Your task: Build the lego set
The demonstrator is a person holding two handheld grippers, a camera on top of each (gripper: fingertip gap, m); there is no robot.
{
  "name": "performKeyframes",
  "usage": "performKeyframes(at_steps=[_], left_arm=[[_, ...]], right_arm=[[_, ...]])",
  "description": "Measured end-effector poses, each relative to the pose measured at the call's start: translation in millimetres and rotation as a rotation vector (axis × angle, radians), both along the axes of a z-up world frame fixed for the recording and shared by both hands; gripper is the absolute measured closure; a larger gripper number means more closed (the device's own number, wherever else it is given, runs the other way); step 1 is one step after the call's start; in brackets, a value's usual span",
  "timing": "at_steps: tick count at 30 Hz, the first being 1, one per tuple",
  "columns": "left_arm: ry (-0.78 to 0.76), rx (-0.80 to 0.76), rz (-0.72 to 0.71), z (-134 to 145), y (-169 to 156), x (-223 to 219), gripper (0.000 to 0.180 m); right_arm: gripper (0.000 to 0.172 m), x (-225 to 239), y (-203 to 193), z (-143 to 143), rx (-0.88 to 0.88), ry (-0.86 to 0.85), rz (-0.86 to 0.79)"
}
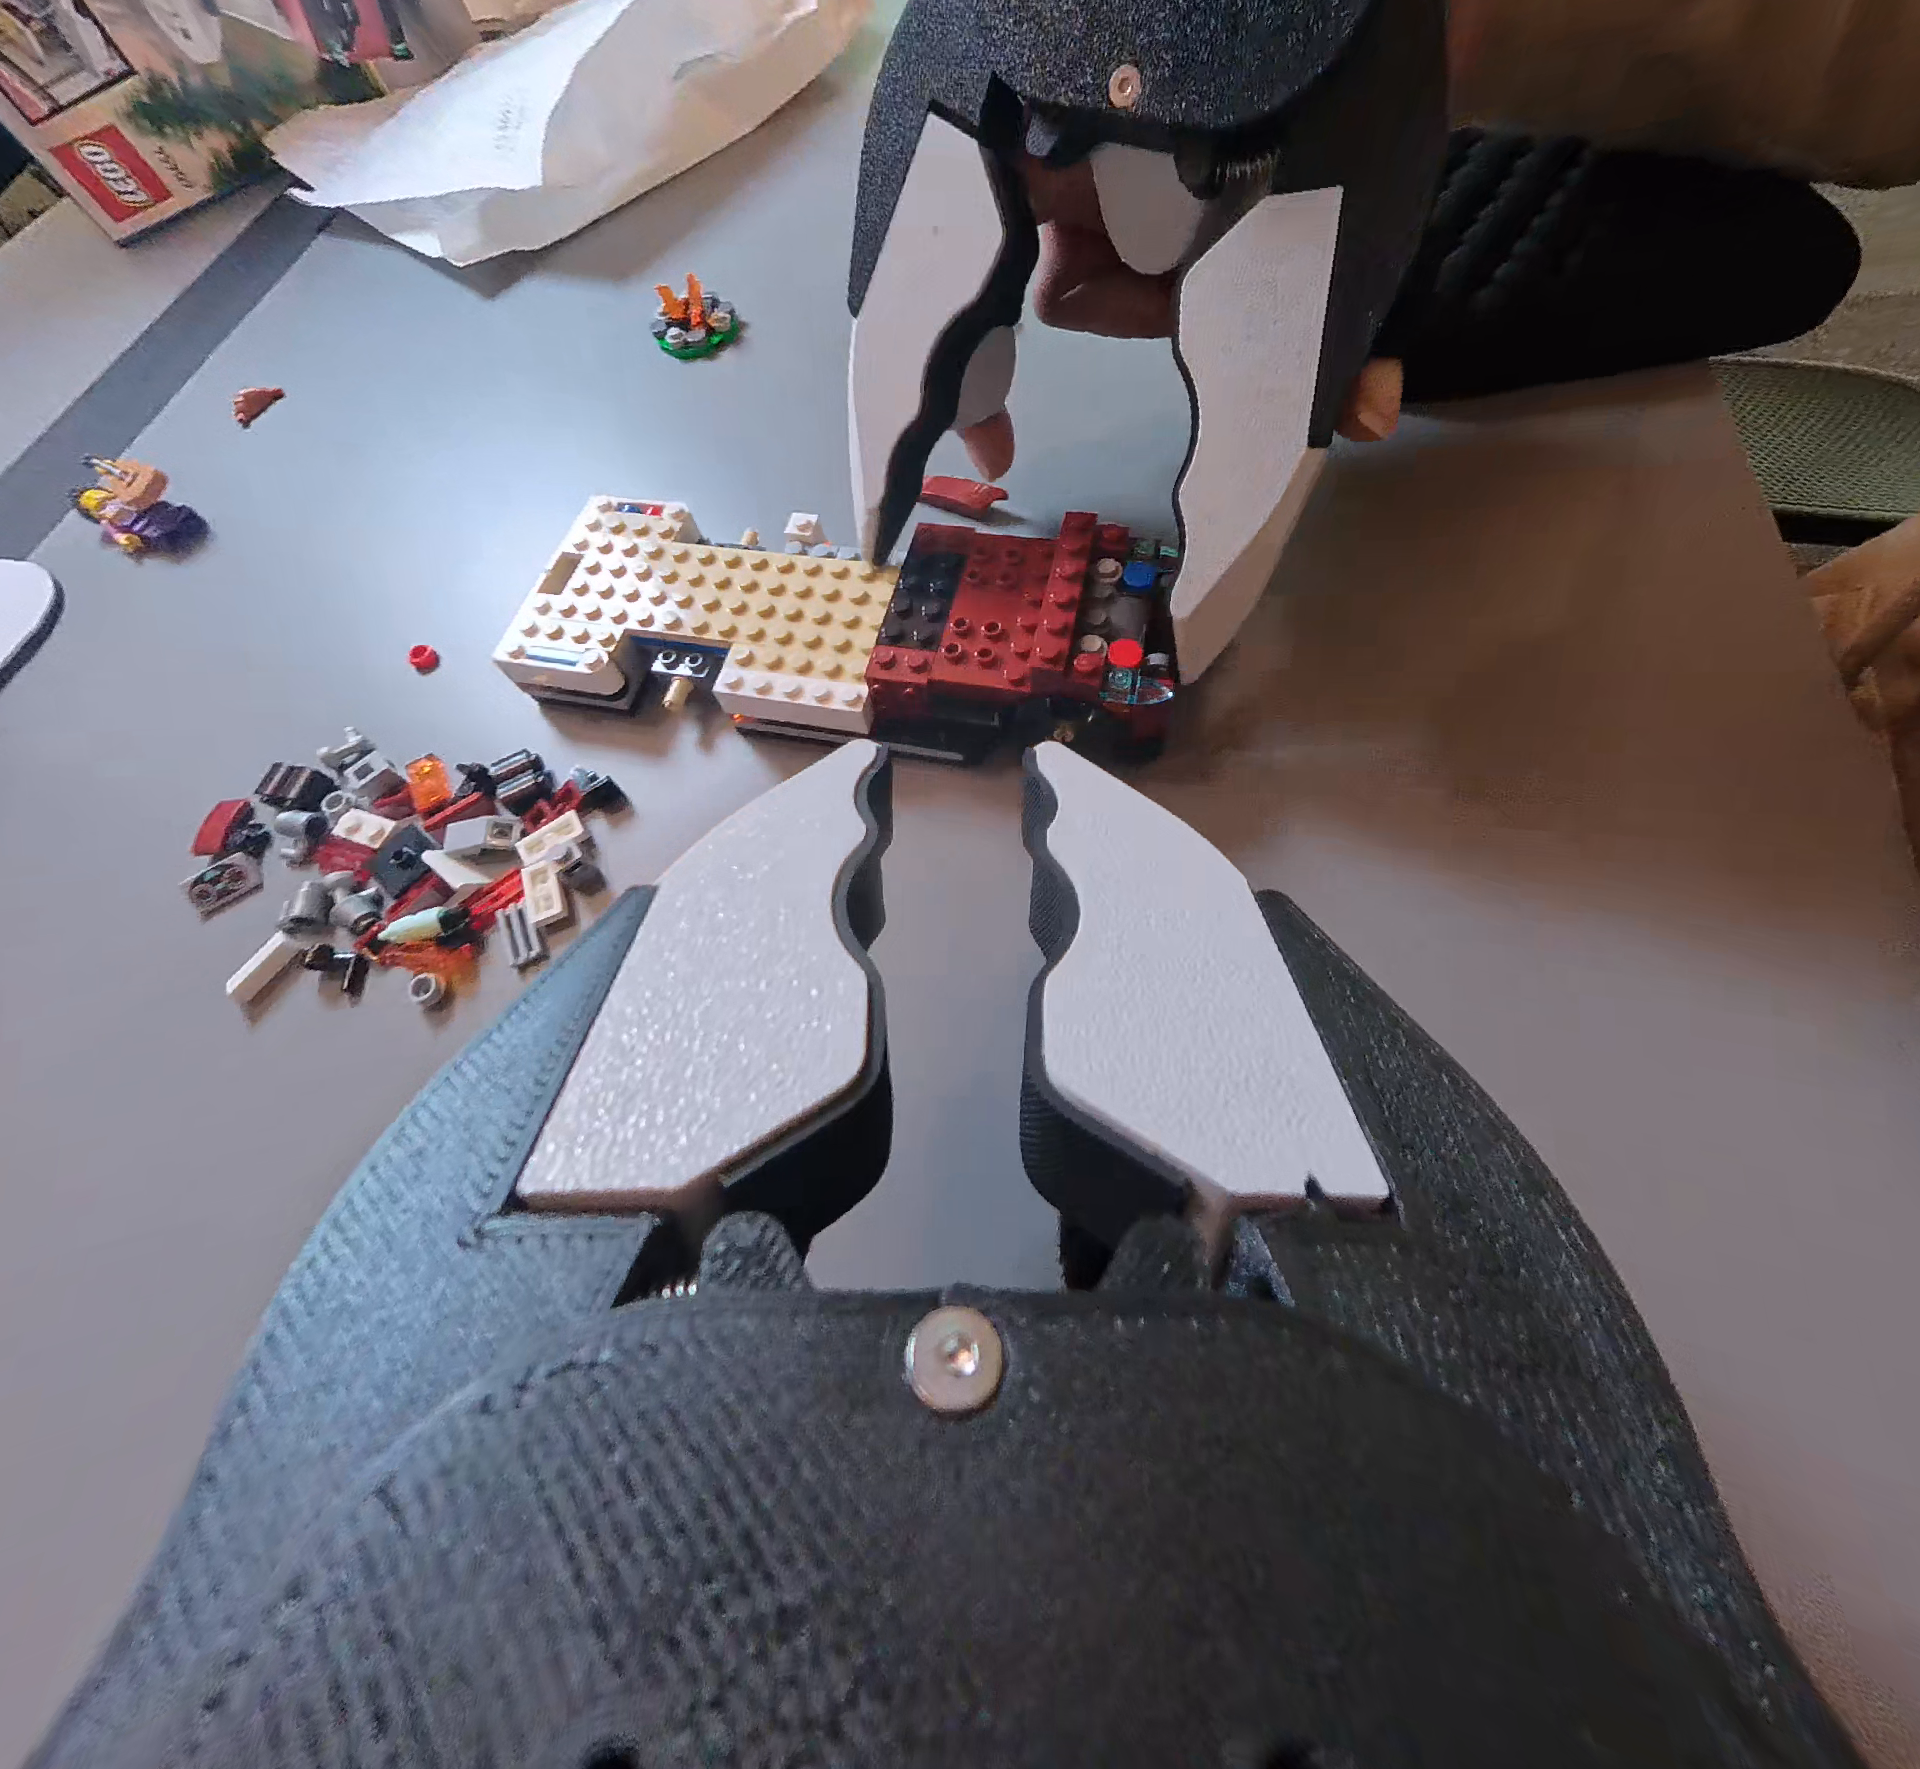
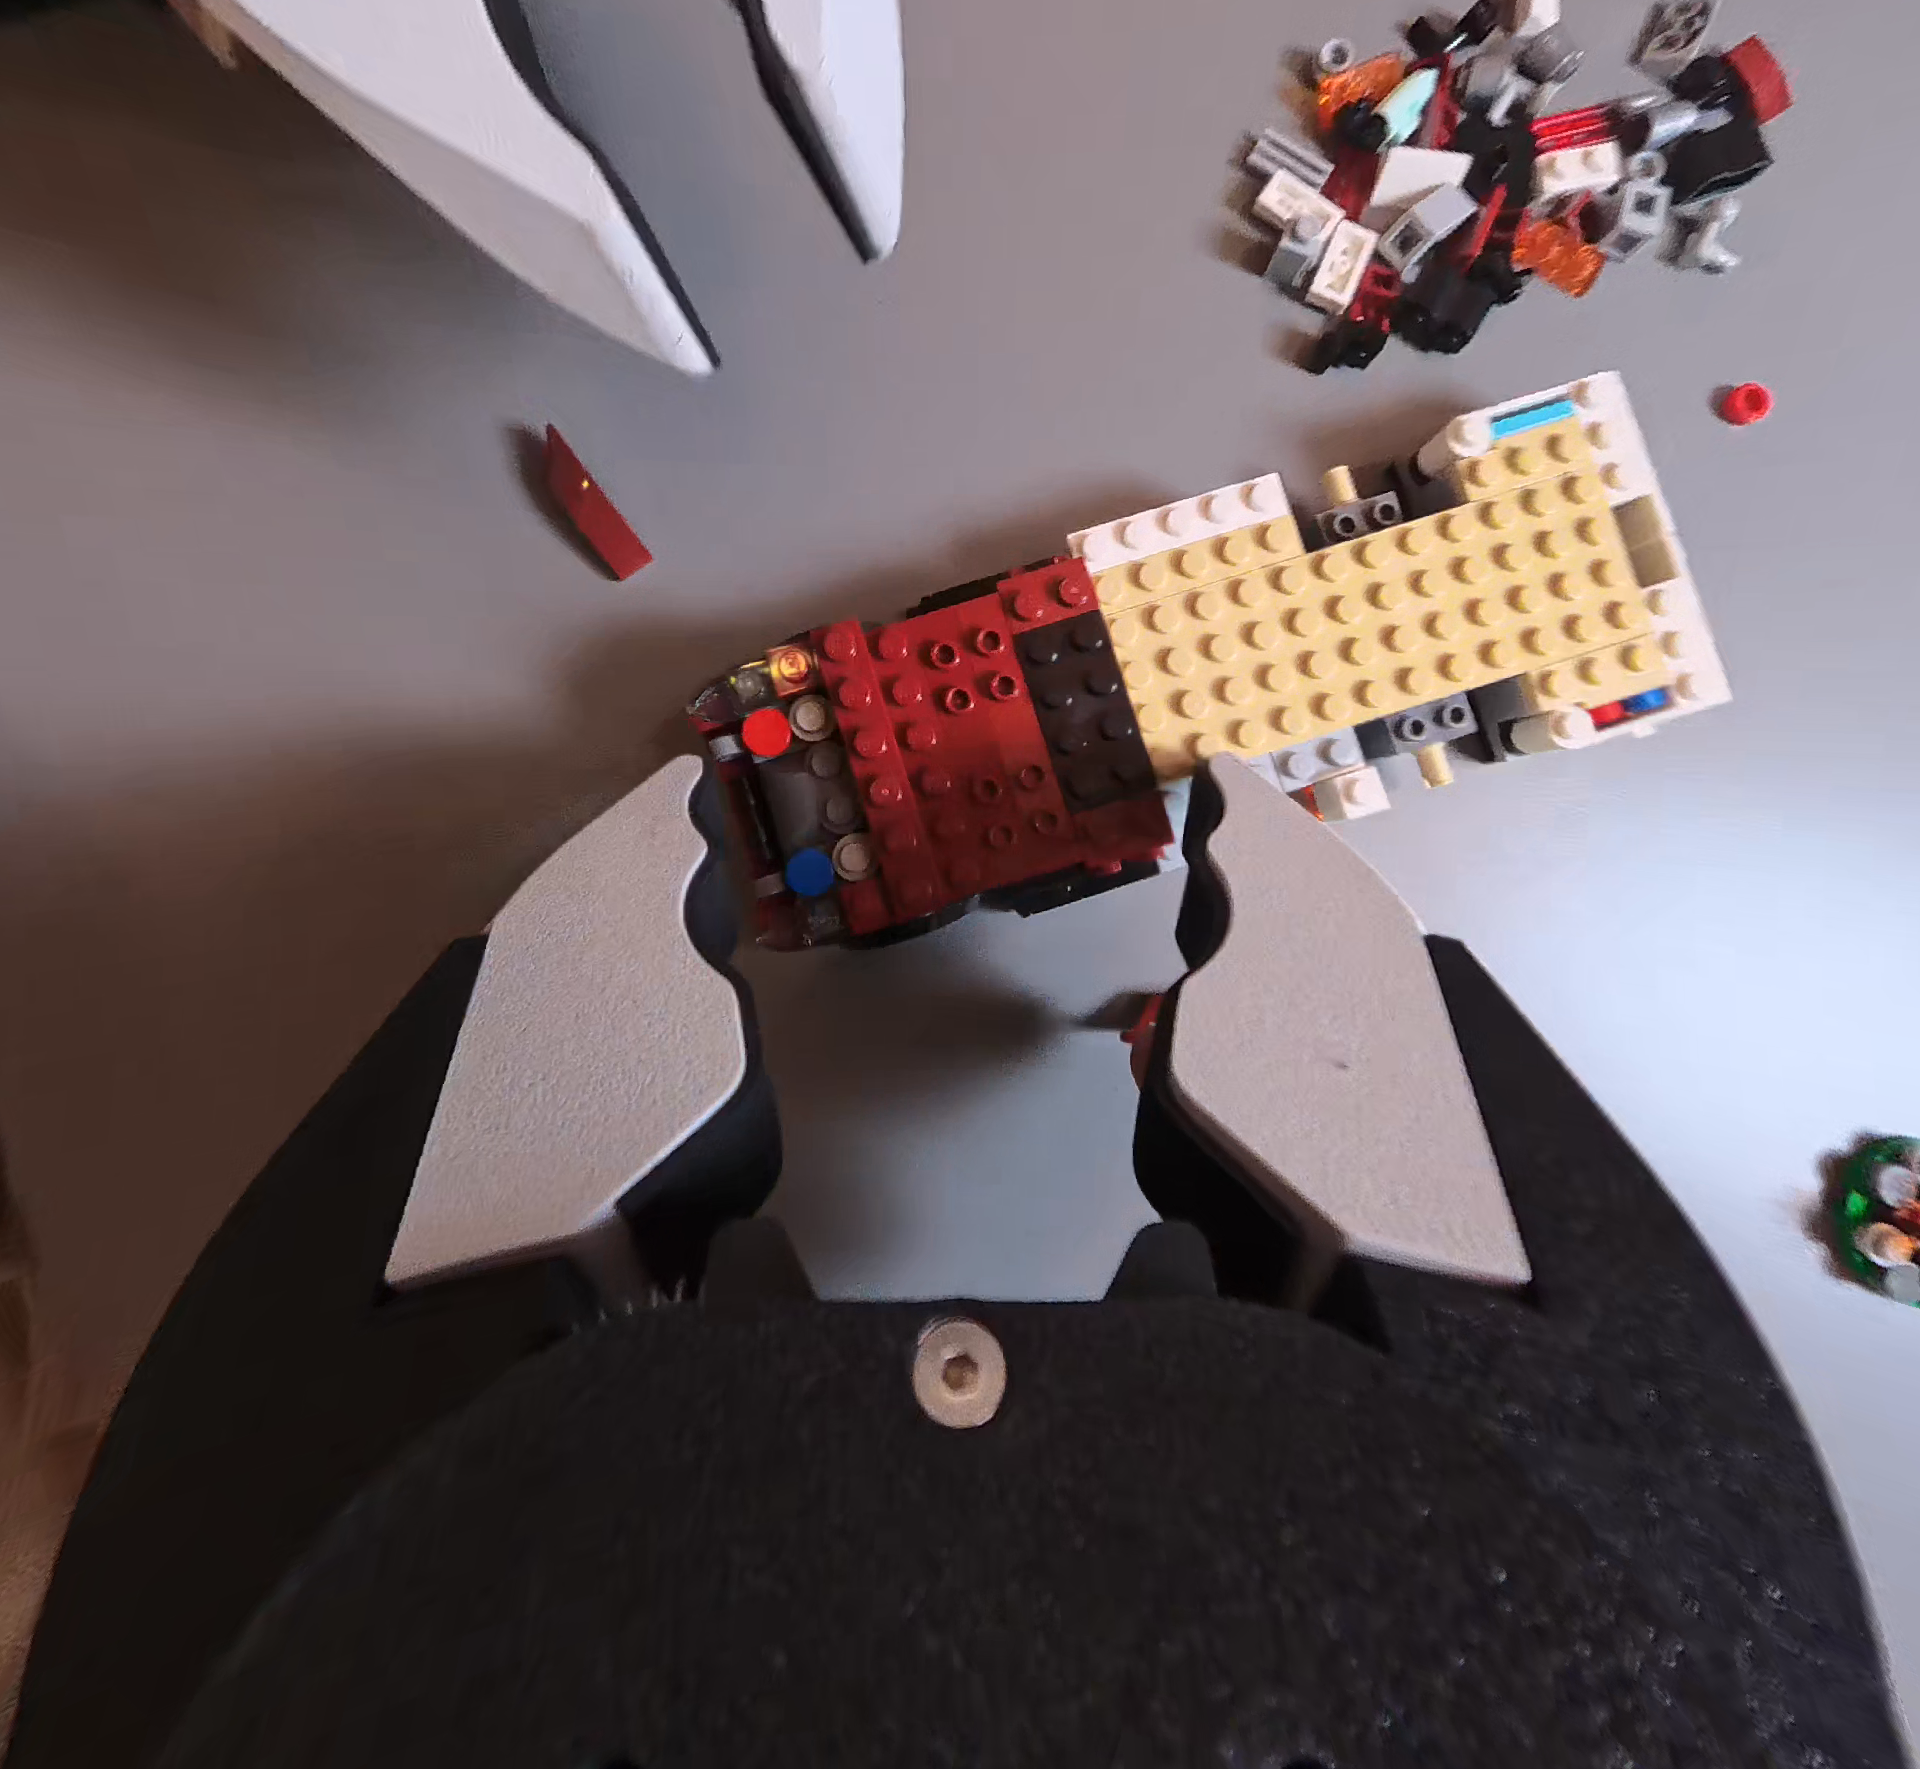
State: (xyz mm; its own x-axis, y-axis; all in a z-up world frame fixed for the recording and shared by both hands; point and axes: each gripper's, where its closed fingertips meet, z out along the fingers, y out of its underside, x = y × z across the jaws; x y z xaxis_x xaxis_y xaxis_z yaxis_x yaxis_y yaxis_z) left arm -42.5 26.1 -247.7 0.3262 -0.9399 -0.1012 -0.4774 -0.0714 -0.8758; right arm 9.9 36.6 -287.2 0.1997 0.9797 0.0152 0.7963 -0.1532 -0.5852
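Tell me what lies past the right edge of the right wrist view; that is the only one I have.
Observer: A white paper bag lies on the table, with a printed cardboard box behind it.
Operator: The green thing at that edge is blurred. What is it?
Observer: A small round green base carrying orange flame pieces and grey bits.
Operator: Any other loose parts out there?
Observer: Purple and yellow figure parts, lying apart from the brick pile.
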Motion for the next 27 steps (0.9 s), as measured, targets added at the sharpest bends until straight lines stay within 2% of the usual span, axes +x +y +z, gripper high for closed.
performKeyframes(at_steps=[4, 6, 9, 12, 16, 20, 24, 27], left_arm=[[0.02, -0.004, 0.008, 0, -2, -7, 0.148], [0.031, -0.029, -0.002, -1, -6, -10, 0.14], [0.055, -0.015, -0.003, -1, -10, -15, 0.135], [0.099, 0.002, 0.008, -6, -10, -19, 0.132], [0.149, 0.026, 0.039, -12, -8, -25, 0.131], [0.176, 0.043, 0.07, -18, -7, -33, 0.133], [0.189, 0.039, 0.098, -25, 1, -37, 0.135], [0.196, 0.024, 0.118, -29, 4, -41, 0.135]], right_arm=[[0.094, 1, -7, 0, -0.001, -0.035, 0.09], [0.094, 4, -19, 0, 0.003, -0.06, 0.206], [0.094, 15, -45, 0, 0.012, -0.104, 0.47], [0.094, 20, -48, 0, 0.033, -0.138, 0.579], [0.097, 29, -24, 9, 0.07, -0.133, 0.468], [0.087, 35, -31, 20, -0.008, -0.035, 0.283], [0.08, 28, -28, 6, 0.014, -0.067, 0.049], [0.091, 26, -34, -9, -0.013, -0.104, 0.019]])
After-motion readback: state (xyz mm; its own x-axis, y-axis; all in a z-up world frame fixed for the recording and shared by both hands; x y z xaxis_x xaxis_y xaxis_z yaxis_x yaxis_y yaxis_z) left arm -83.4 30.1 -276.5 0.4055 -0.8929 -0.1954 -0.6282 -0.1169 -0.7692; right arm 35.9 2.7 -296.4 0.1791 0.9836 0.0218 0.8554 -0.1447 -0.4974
